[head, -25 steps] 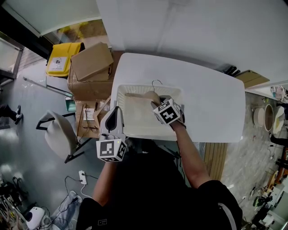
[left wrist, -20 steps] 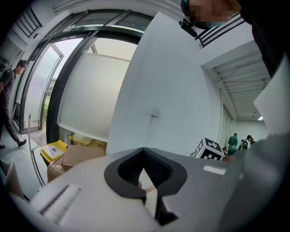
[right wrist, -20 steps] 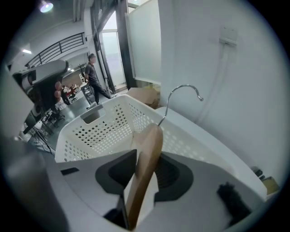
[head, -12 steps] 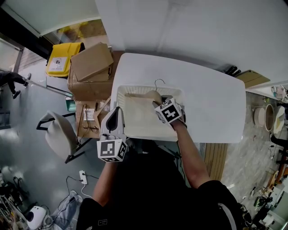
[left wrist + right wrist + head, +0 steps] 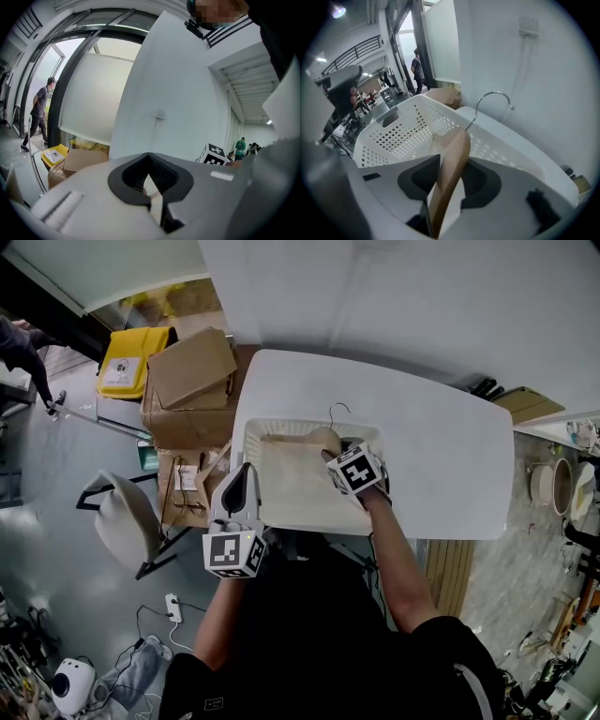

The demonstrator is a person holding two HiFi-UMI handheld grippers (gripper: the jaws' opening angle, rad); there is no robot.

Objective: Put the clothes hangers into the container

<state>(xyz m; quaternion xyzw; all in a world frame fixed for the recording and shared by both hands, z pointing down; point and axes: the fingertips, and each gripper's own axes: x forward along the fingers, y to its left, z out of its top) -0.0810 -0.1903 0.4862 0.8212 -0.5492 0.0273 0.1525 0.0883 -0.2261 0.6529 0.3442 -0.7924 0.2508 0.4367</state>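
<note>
A wooden clothes hanger [image 5: 317, 438] with a metal hook [image 5: 338, 410] stands over the far right part of the white perforated basket [image 5: 251, 435]. My right gripper [image 5: 331, 450] is around its wooden body [image 5: 452, 161], and the jaws are opening. The wood leans on one pad and a gap shows beside the other pad. In the right gripper view the basket [image 5: 389, 136] lies just below and to the left of the right gripper [image 5: 446, 190]. My left gripper [image 5: 242, 472] hangs at the basket's near left corner, shut and empty; its own view shows the left gripper [image 5: 151, 182] aimed at a white wall.
The basket rests on a white table [image 5: 441, 456]. Cardboard boxes [image 5: 192, 371] and a yellow box [image 5: 131, 362] stand left of the table, with a grey chair [image 5: 117, 521] nearer. A person [image 5: 19, 338] moves at the far left.
The right gripper and the hanger have shifted slightly right over the basket, and the hook moved with them. The left gripper has stayed put. The person in the background has walked on.
</note>
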